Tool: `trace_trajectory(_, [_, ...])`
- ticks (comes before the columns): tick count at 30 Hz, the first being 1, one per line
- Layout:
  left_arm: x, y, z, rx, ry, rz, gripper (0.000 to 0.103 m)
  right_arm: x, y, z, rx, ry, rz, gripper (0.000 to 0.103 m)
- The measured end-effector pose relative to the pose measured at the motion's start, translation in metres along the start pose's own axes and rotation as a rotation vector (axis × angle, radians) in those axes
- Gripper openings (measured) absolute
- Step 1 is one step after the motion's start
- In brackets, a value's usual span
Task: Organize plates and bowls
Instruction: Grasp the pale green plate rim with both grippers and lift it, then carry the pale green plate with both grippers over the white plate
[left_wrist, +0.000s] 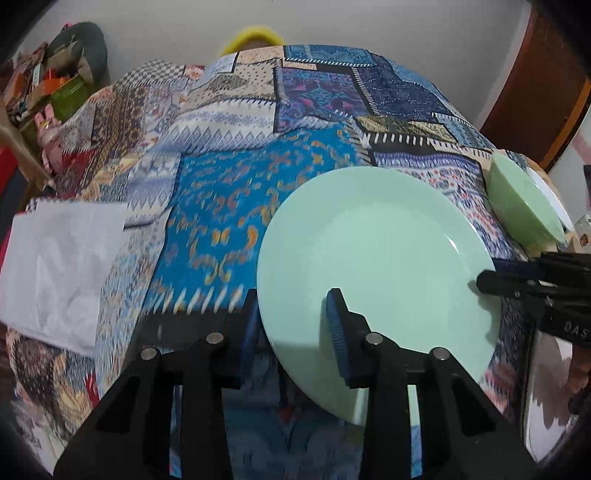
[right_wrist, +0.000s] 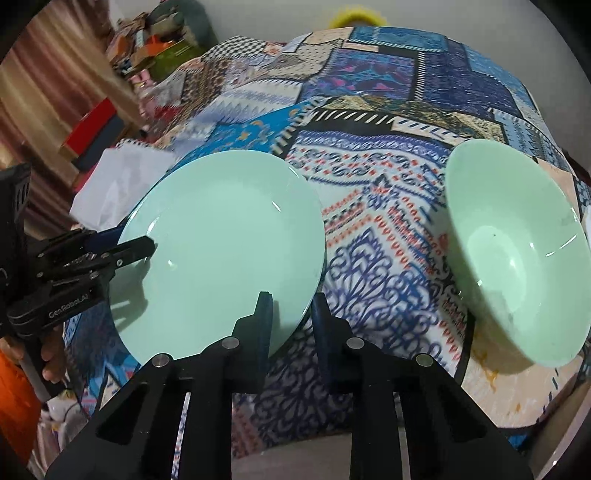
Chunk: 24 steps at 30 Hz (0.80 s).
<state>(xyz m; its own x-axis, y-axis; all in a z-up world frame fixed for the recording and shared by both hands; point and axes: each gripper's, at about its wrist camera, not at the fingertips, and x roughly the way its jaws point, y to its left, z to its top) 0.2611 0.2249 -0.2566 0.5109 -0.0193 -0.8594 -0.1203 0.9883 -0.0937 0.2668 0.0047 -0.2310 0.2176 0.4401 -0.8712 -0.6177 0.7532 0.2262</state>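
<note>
A pale green plate (left_wrist: 376, 251) (right_wrist: 221, 236) lies on the patchwork tablecloth (left_wrist: 229, 147), near its front edge. My left gripper (left_wrist: 293, 328) straddles the plate's near rim, one pad on the plate's face and the other outside the rim, shut on it. In the right wrist view the left gripper (right_wrist: 136, 242) clamps the plate's left rim. My right gripper (right_wrist: 291, 317) pinches the opposite rim between narrow jaws, and it reaches in from the right edge of the left wrist view (left_wrist: 491, 275). A pale green bowl (right_wrist: 517, 258) (left_wrist: 524, 199) sits to the plate's right, apart from it.
A white sheet (left_wrist: 55, 266) (right_wrist: 118, 177) lies on the cloth left of the plate. Boxes and clutter (left_wrist: 48, 88) pile up beyond the table's far left. A white dish edge (left_wrist: 546, 188) shows behind the bowl. A hand (right_wrist: 51, 354) holds the left gripper's handle.
</note>
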Motion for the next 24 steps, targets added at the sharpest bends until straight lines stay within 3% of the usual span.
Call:
trace_trajectory(8, [-0.017,0.005,-0.032,-0.026,0.007,-0.023,0.036,0.005,-0.005,0.004,0.013,-0.001,-0.002,0.017])
trace_trajectory(14, [-0.013,0.013,-0.031,-0.073,0.005,-0.074,0.036,0.013,-0.001,0.006,0.015,-0.004,-0.005,0.018])
trace_trajectory(18, [-0.013,0.008,-0.031,-0.041,-0.005,-0.083,0.036,0.015,0.009,0.005,-0.046,-0.005,-0.034,0.025])
trace_trajectory(24, [-0.014,0.004,-0.032,-0.043,-0.016,-0.068,0.034,0.009,0.003,0.005,-0.012,-0.023,-0.033,0.019])
